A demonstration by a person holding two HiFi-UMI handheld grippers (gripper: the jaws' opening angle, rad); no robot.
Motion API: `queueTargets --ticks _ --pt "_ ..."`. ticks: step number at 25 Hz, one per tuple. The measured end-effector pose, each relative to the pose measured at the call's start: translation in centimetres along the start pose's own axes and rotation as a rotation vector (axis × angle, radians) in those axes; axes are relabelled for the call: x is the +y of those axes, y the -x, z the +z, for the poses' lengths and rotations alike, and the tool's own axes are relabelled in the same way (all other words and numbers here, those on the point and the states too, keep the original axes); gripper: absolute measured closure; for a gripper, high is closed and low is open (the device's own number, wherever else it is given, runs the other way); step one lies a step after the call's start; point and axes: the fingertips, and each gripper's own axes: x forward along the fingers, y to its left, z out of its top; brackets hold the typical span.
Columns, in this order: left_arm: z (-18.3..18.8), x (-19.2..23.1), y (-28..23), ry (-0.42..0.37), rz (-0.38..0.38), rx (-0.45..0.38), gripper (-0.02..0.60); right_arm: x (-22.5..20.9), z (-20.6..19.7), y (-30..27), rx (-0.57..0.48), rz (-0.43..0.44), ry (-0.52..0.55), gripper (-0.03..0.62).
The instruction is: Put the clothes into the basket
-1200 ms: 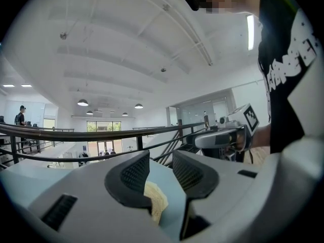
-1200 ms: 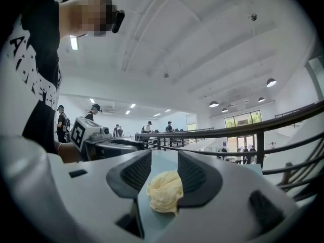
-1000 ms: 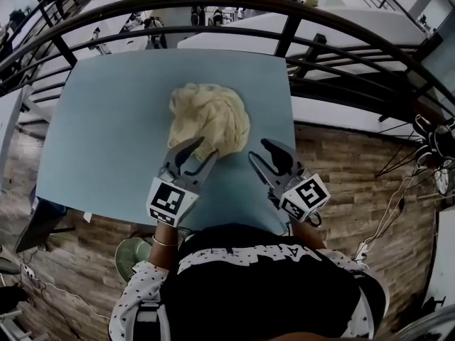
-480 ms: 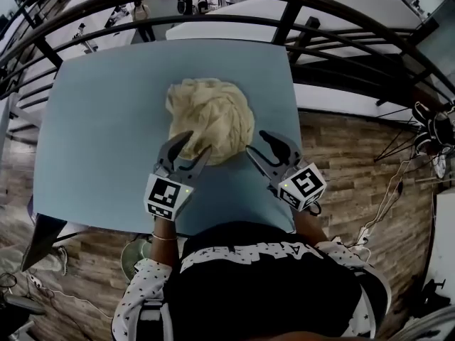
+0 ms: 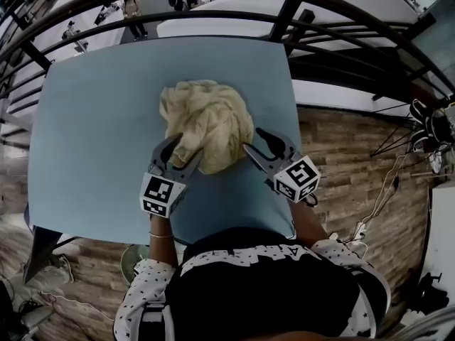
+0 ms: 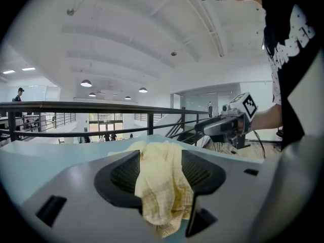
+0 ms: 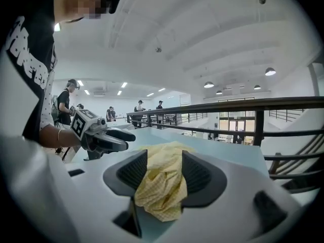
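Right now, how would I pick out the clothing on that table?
Find the big blue table beside the dark railing. Towards its near edge lies a bunched-up cloth. It is pale yellow, the only soft thing on that top.

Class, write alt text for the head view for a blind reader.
From above: a person holds two open grippers at a crumpled yellow cloth on a blue table. The left gripper and right gripper, jaws just opened wider, each straddle its near edge.

One yellow cloth (image 5: 206,119), one blue table (image 5: 92,119), two tongs, left tongs (image 5: 186,148), right tongs (image 5: 254,139)
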Motion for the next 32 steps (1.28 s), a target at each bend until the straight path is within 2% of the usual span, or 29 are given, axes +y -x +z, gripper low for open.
queueTargets --ticks 6,12,20,25,28,32 --pt "-2.5 2.7 -2.3 0.058 0.02 0.07 0.331 -2.3 -1.5 -3.2 0.073 0.018 0.012 0.396" --pt "-4.4 3.6 -3.9 0.083 0.018 0.083 0.331 -3.7 -4.2 -5.7 0.165 0.03 0.079 0.396" --pt "-5.4 3.7 -5.0 0.052 0.001 0.105 0.331 -4.5 -6.6 -8.3 0.235 0.064 0.073 0.39" --pt "-6.2 2.2 -6.6 0.015 -0.045 0.143 0.331 -3.0 -7.1 -10.0 0.234 0.125 0.039 0.391" --pt "-6.5 1.7 -7.1 -0.016 -0.045 0.161 0.331 -1.8 -7.4 -10.8 0.239 0.157 0.03 0.391" --pt "-6.3 1.6 -7.3 0.002 -0.037 0.142 0.333 -1.3 -7.4 -11.4 0.234 0.164 0.023 0.391"
